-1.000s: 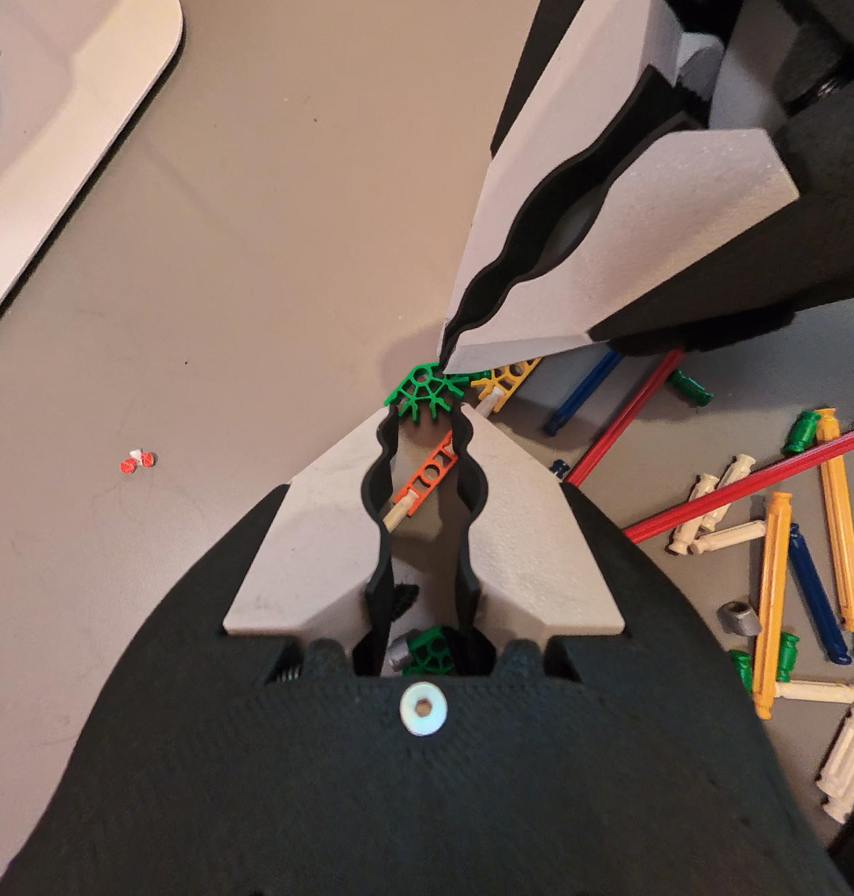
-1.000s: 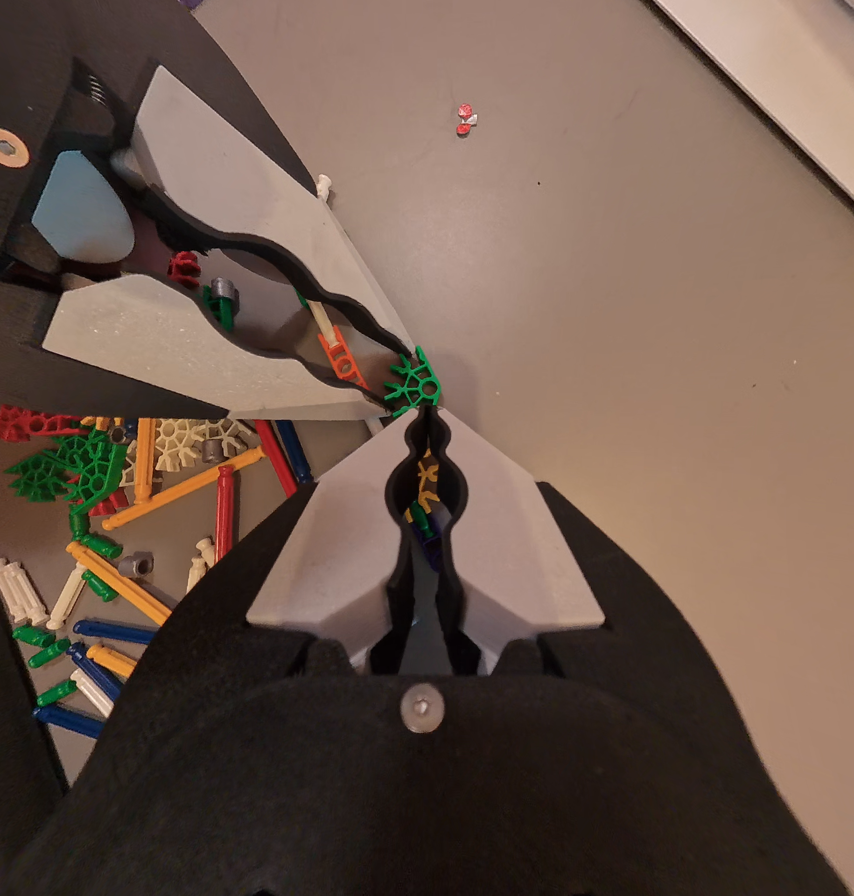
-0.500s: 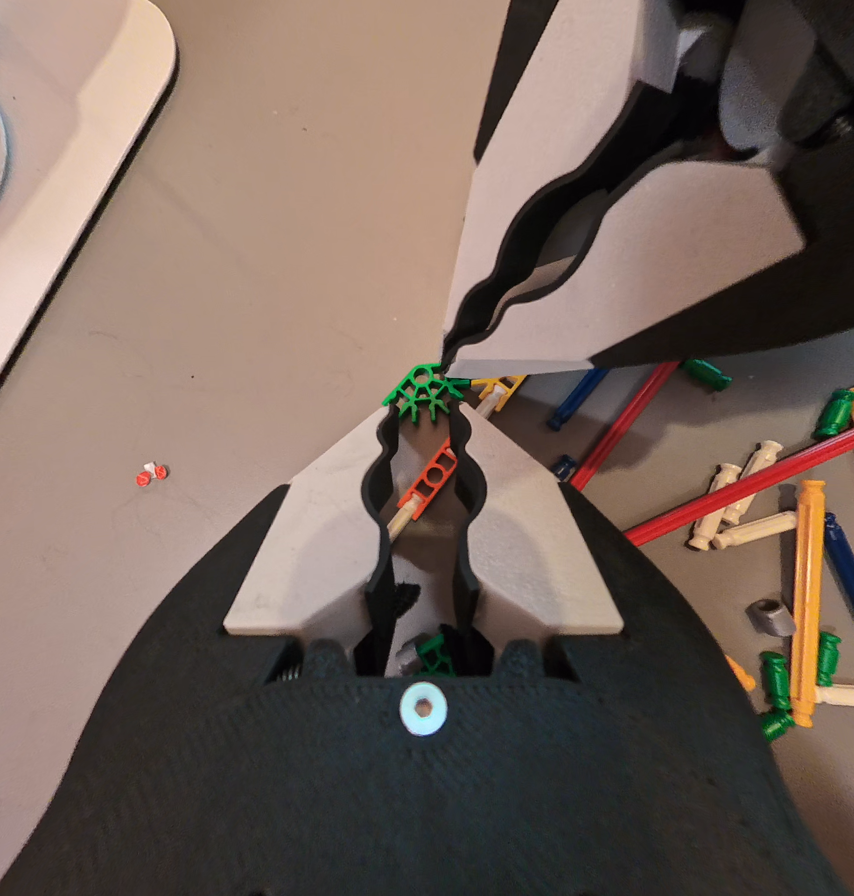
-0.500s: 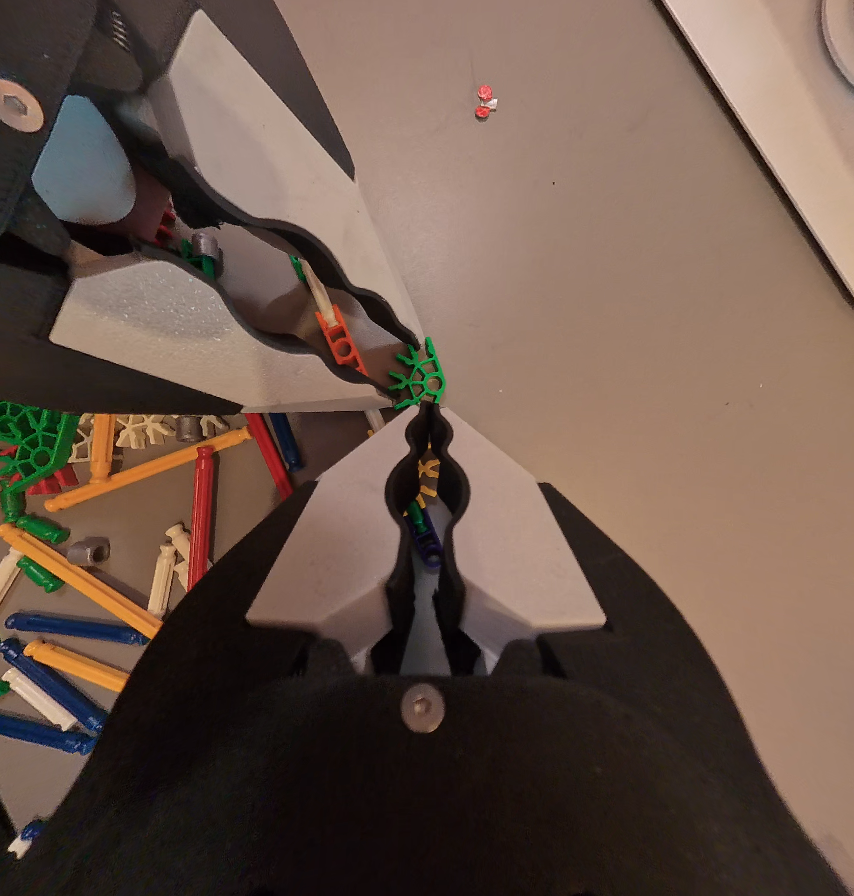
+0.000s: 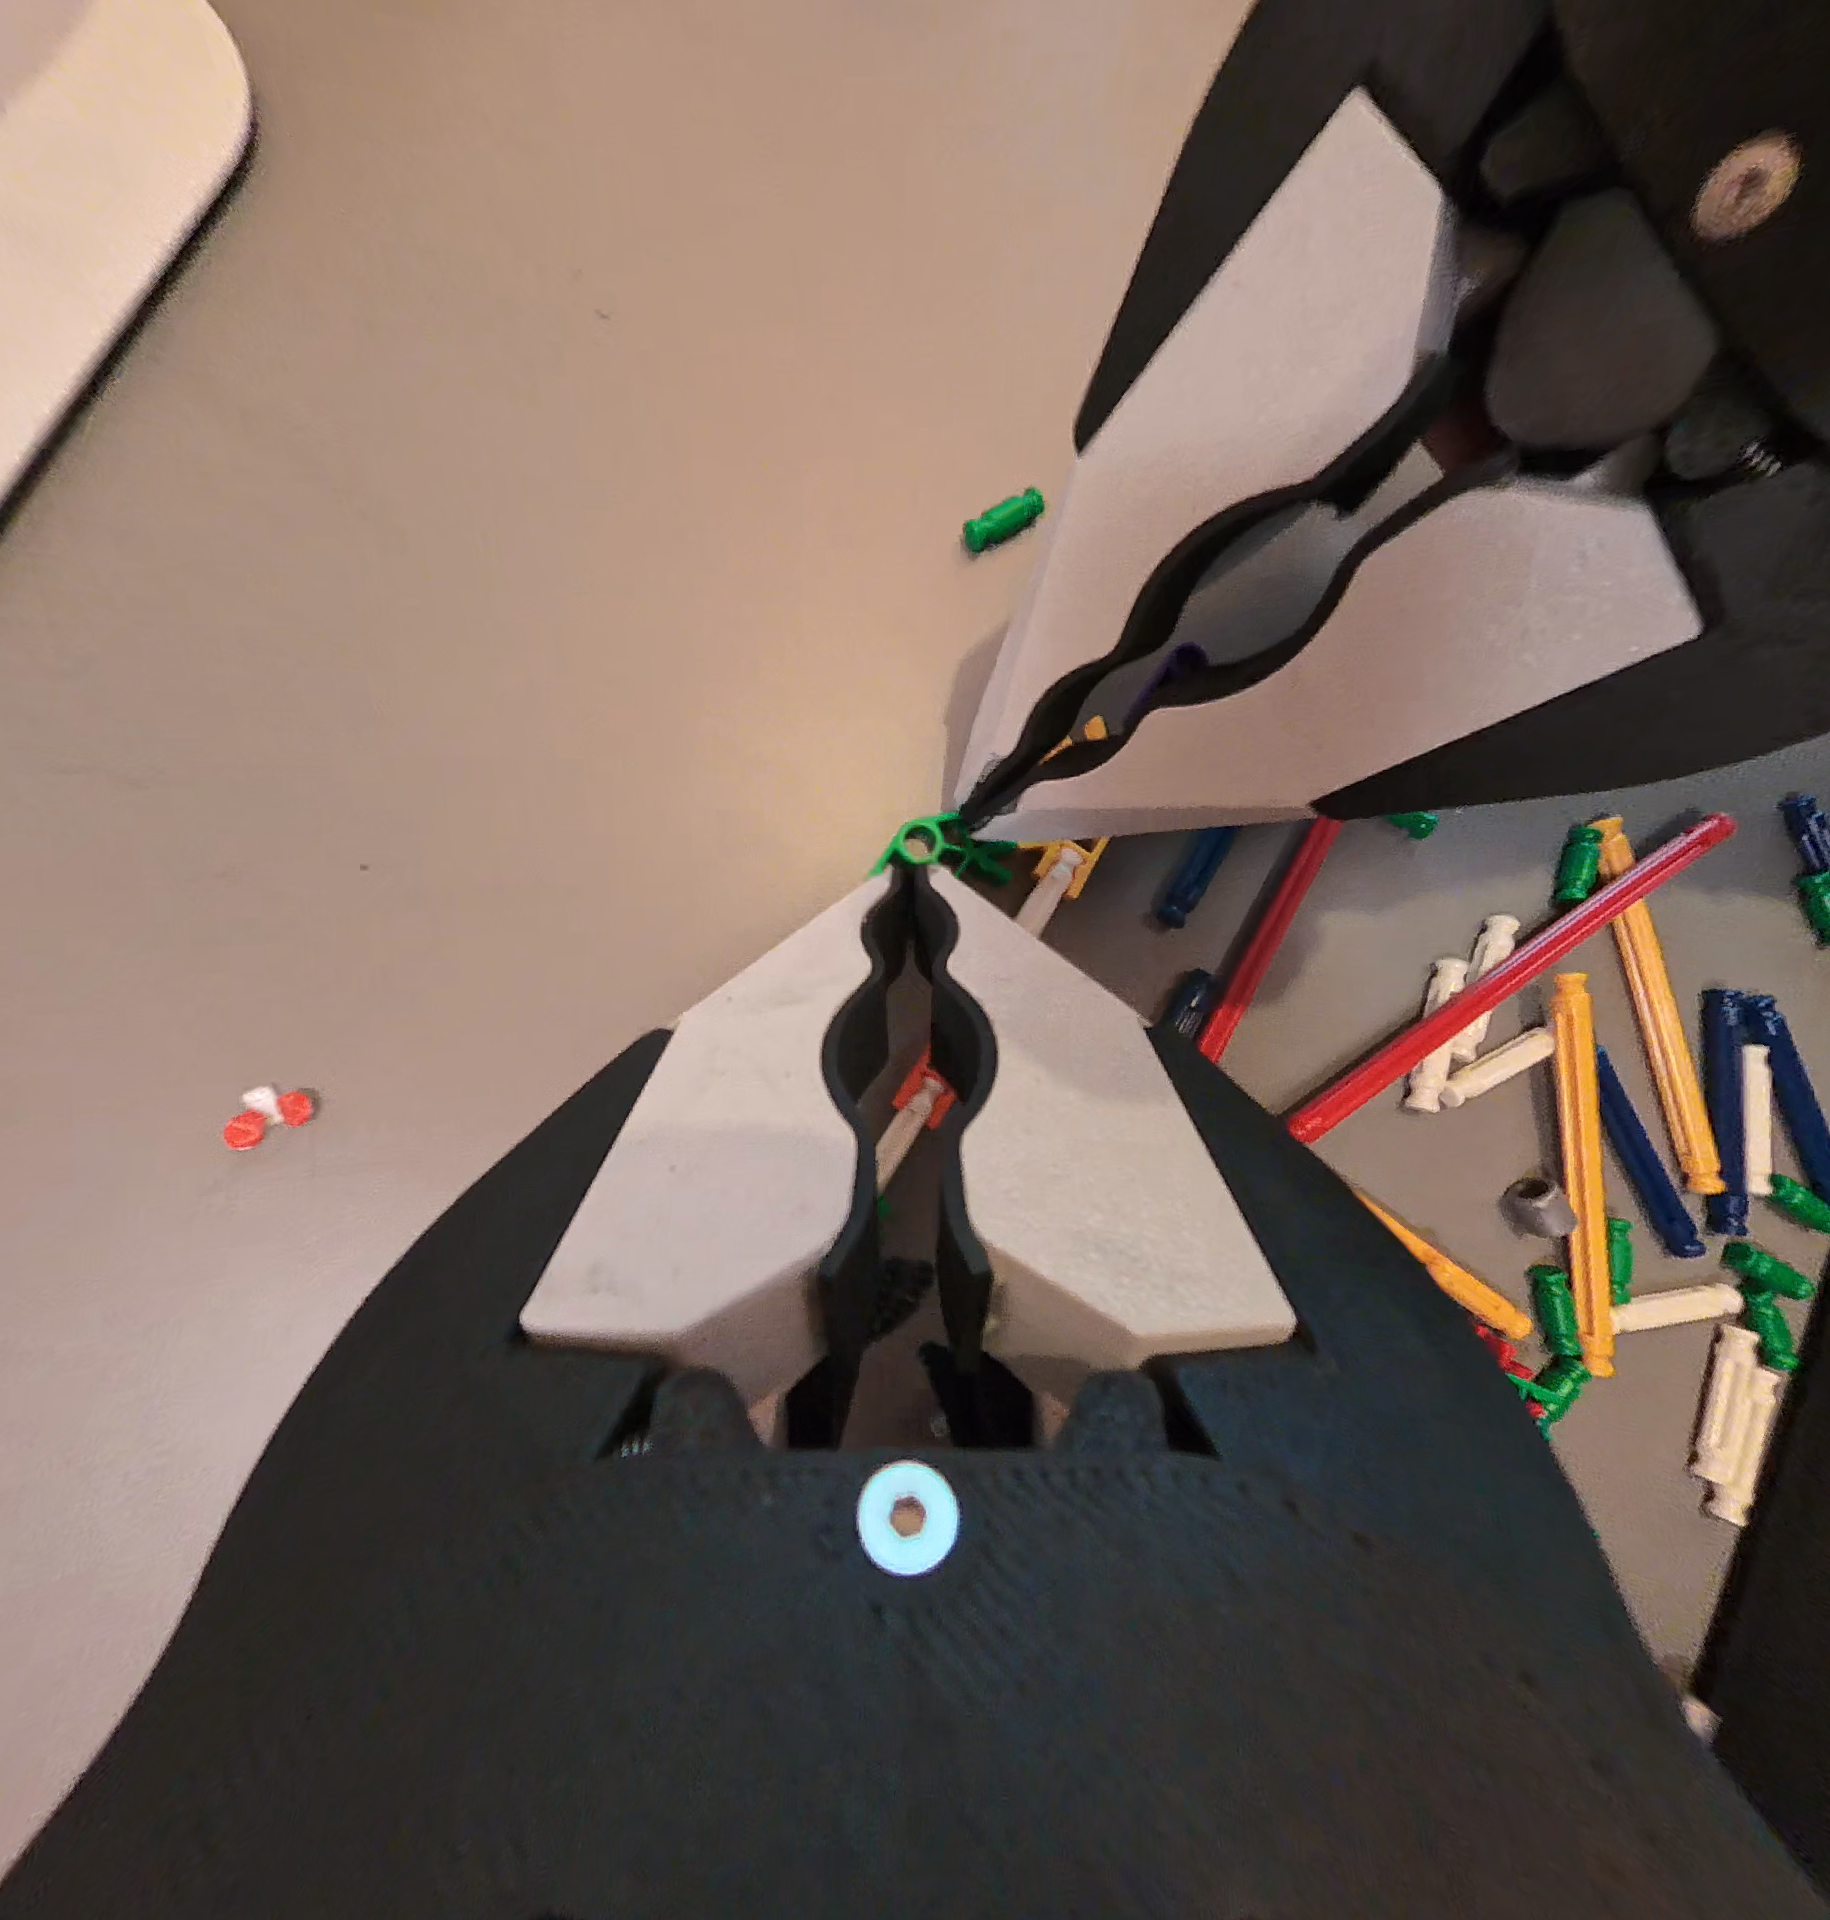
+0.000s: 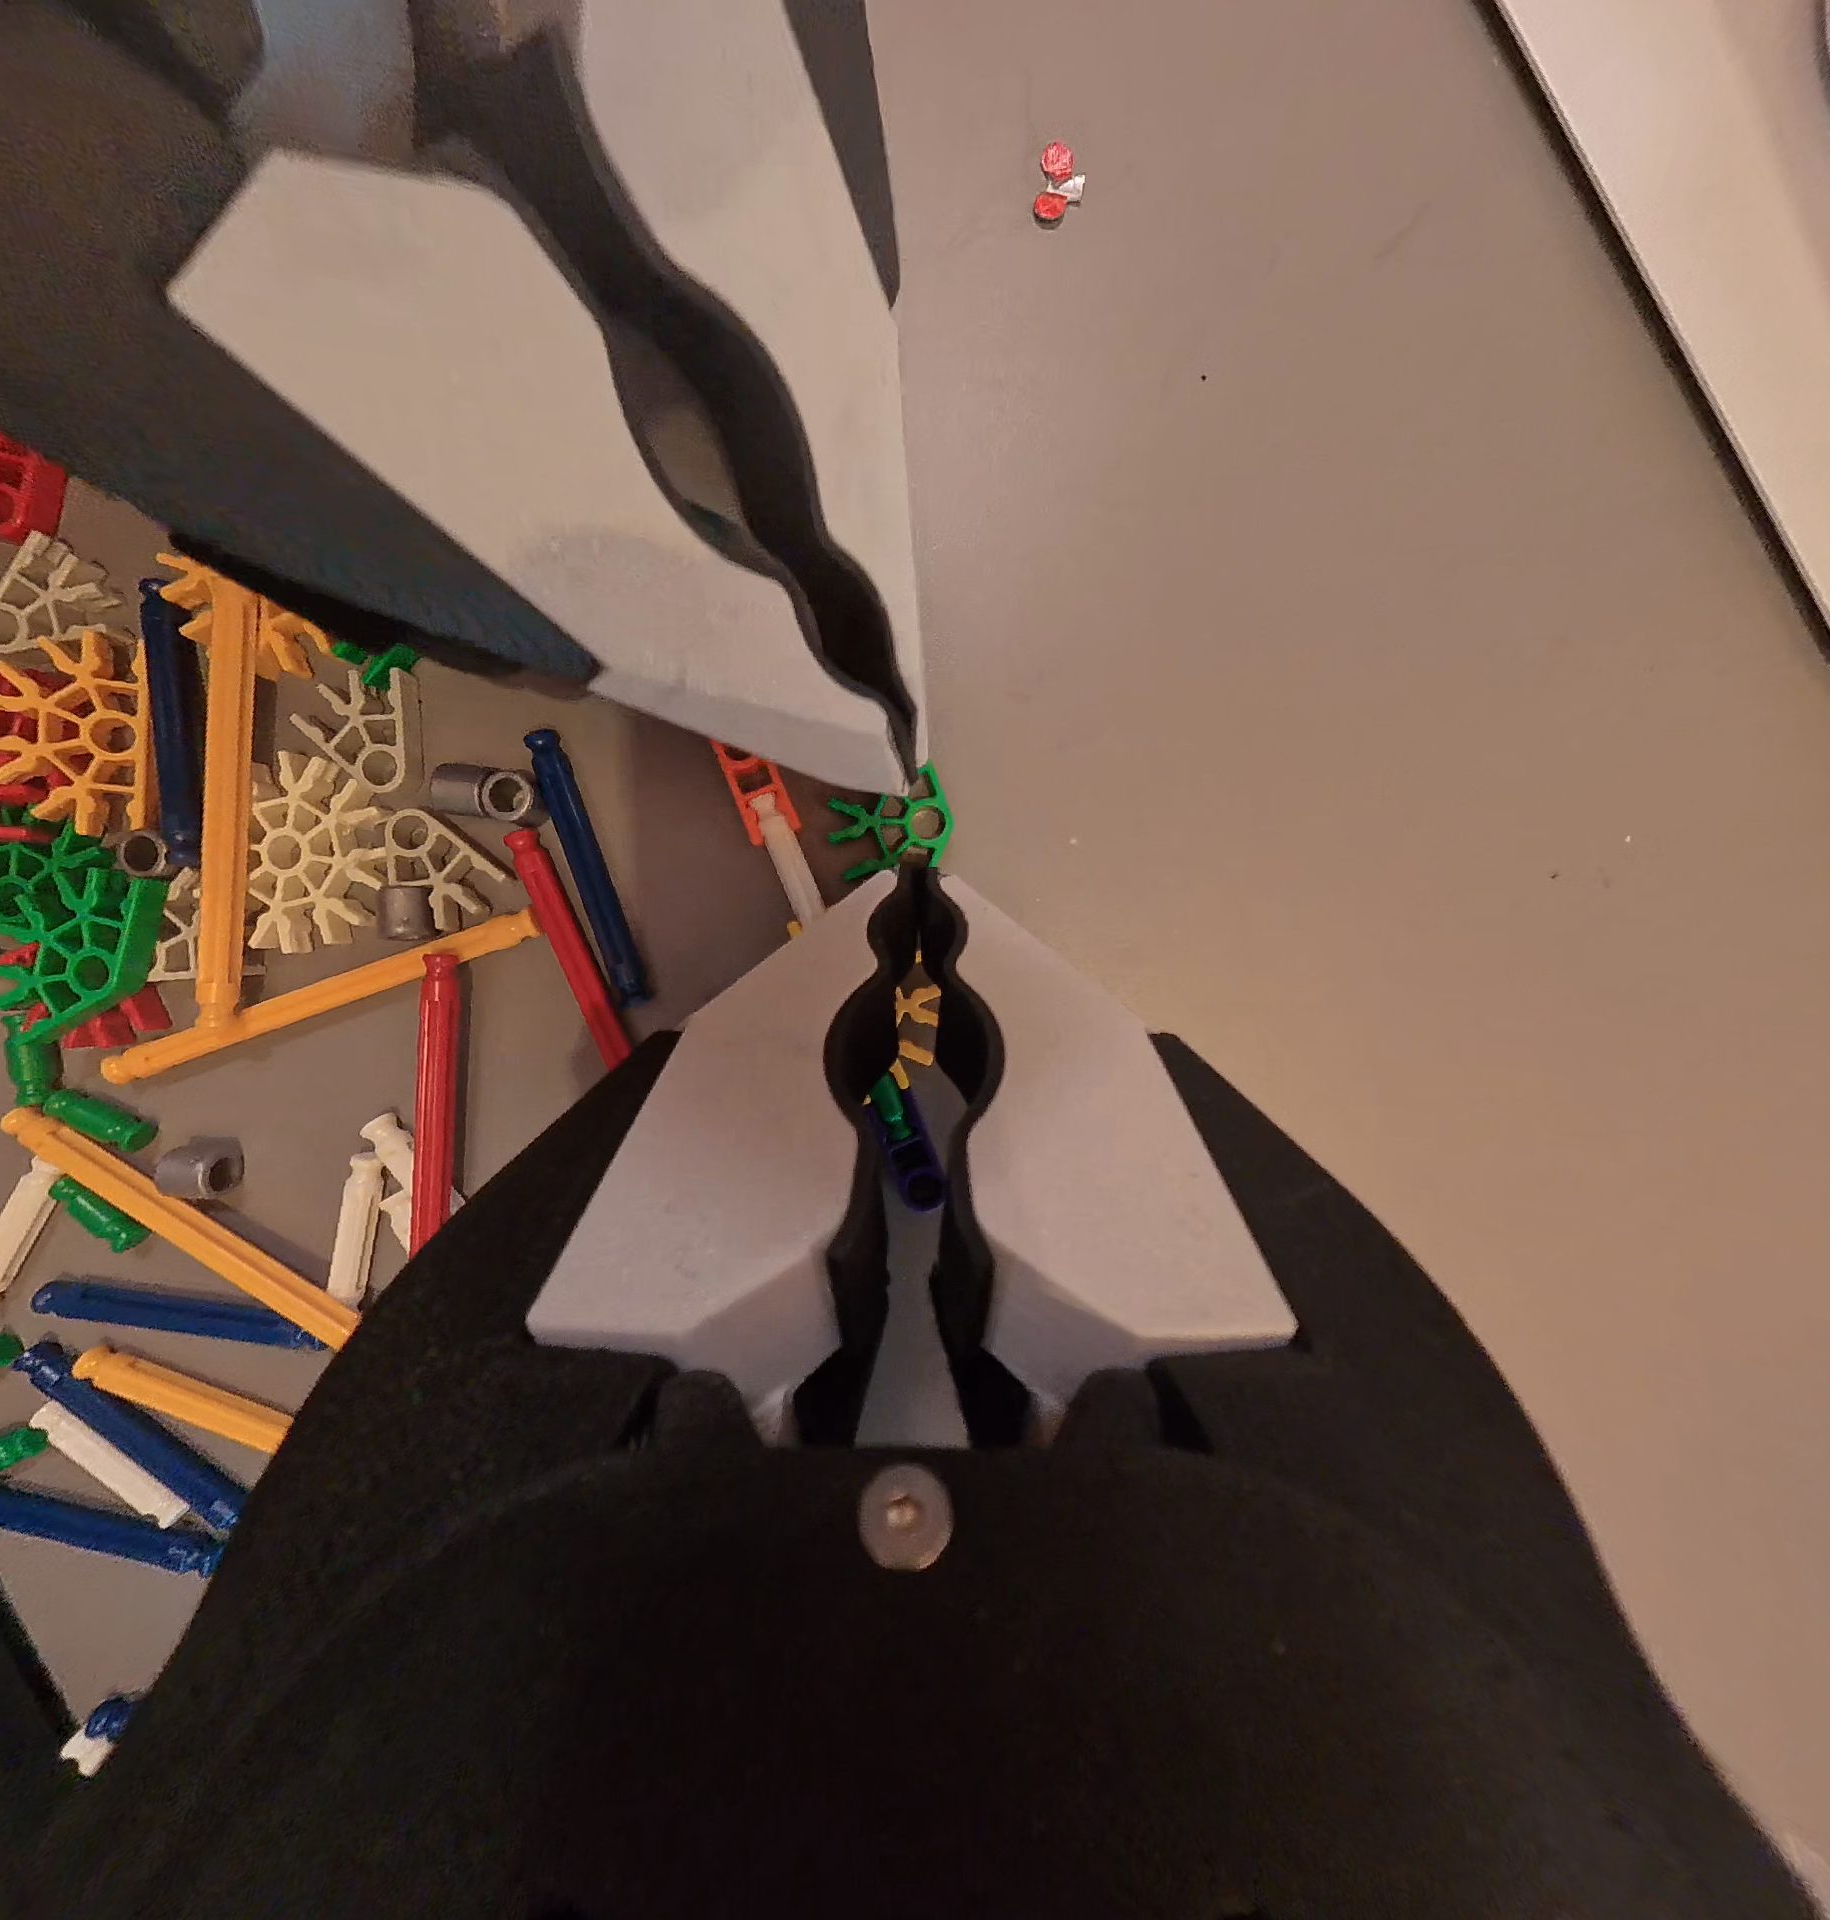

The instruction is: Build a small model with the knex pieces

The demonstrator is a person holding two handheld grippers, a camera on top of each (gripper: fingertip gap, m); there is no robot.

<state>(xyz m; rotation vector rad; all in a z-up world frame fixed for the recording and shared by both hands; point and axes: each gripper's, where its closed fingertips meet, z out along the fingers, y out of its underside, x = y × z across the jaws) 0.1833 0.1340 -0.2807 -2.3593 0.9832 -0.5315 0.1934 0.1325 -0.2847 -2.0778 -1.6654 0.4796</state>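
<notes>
While two hand-held grippers — left (image 5: 913,883), right (image 6: 916,878) — pinch one green connector (image 5: 926,842), two red rods (image 5: 1503,977) lie beside.

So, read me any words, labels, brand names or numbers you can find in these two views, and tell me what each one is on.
None: no writing shows in either view.
The left gripper and right gripper are plain black and grey.
The green connector they pinch, the loose rods and the table bear no marks.
The tiny red and white bit is too small to tell.

Left gripper (image 5: 916,883) and right gripper (image 6: 916,883) meet tip to tip, fingers of both pressed together.
</notes>
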